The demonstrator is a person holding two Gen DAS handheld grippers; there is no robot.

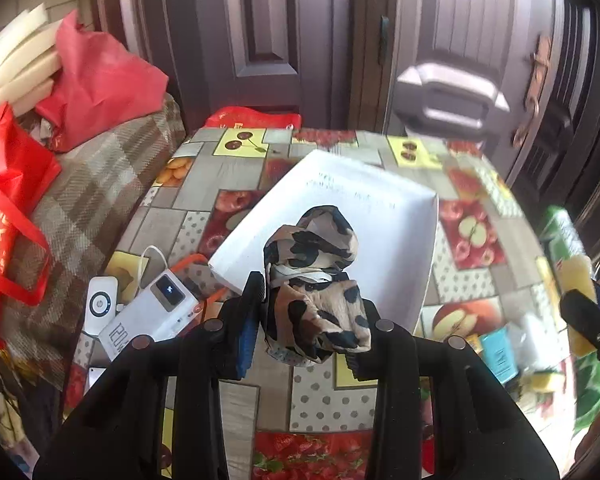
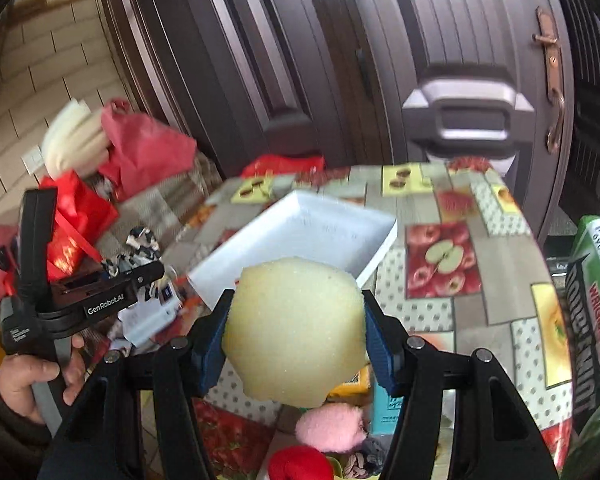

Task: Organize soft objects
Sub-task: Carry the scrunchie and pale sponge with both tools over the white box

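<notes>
- Black left gripper (image 1: pixel 312 300) carries the print "GenRobot.AI" on its side, seen from the right wrist; it is clamped on a leopard-print cloth (image 1: pixel 316 280).
- Cloth's long axis runs near-to-far, far end over the white tray (image 1: pixel 380 184).
- Right gripper (image 2: pixel 296 320) squeezes a pale yellow sponge (image 2: pixel 296 320), near the tray's near edge.
- Green pack (image 2: pixel 592 312), right: "WRIGLEY'S".
</notes>
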